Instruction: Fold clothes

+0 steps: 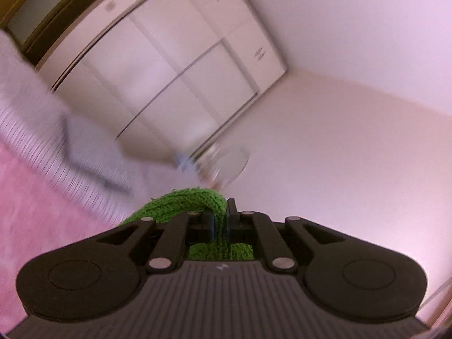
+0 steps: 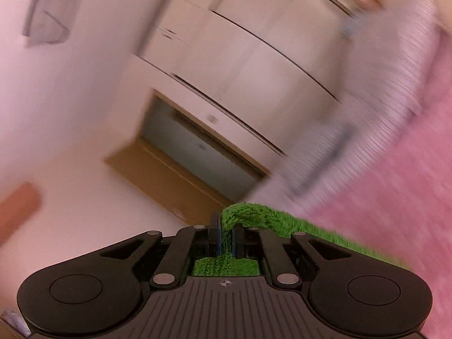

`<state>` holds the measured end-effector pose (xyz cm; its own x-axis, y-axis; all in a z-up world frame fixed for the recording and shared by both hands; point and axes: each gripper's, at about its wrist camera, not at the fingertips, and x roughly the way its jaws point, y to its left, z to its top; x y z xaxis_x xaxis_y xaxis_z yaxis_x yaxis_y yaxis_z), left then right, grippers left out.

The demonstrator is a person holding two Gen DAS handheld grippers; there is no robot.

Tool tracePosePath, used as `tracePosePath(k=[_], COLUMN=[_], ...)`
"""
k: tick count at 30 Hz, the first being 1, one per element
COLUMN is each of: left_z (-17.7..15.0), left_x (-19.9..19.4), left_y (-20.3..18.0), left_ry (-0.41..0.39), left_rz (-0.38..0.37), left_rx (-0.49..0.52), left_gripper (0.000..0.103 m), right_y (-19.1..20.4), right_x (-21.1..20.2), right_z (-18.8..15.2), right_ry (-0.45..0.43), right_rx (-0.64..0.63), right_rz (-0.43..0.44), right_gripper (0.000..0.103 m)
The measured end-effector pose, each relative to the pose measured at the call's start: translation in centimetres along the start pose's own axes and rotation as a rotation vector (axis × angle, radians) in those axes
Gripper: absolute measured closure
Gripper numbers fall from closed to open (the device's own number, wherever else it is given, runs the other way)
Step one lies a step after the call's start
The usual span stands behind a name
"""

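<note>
Both tongs, left (image 1: 219, 220) and right (image 2: 226, 236), clamped on green knit (image 1: 183, 200); pink bedspread (image 1: 34, 212), white wardrobe (image 1: 169, 65) behind.

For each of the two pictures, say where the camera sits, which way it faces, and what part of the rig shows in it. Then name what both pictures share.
Left wrist: sits on the left gripper, tilted up towards white wardrobe doors and ceiling; its black fingers pinch green knitted fabric.
Right wrist: sits on the right gripper, tilted up towards the wardrobe doors and a brown-framed doorway; its fingers pinch the green knit.
Shared: the green knit, wardrobe, pink bedcover and motion blur.
</note>
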<state>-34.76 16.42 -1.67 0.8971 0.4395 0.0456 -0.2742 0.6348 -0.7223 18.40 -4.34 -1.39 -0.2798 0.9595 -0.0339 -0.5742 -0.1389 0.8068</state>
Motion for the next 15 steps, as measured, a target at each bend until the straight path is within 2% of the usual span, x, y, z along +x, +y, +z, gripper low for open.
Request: tracePosePath(k=[2,6,9,13,15], left_z=[2.1,3.9,5.8,8.3,8.6], left_x=[0.9,4.5,5.7,5.9,5.4], left_y=[0.6,5.3,7.6,7.3,7.0], left_ry=[-0.015,0.025,0.022,-0.003,-0.002], left_rz=[0.009,0.142,0.187,0.163,0.15], left_rx=[-0.022,-0.076,-0.083,-0.007,0.006], left_gripper=[0.099,0.099,0.099,0.099,0.099], right_y=[0.5,0.5,0.5,0.4,0.8], right_x=[2.4,7.2,10.8,15.7,16.3], right_z=[0.8,1.7,2.3,3.2,3.4], right_ry=[-0.004,0.003,0.008,0.014,0.014], right_rx=[0.001,0.021,0.037,0.057,0.052], right_rz=[-0.012,-0.049,-0.077,-0.114,-0.113], right_gripper=[0.098,0.098,0.098,0.098,0.098])
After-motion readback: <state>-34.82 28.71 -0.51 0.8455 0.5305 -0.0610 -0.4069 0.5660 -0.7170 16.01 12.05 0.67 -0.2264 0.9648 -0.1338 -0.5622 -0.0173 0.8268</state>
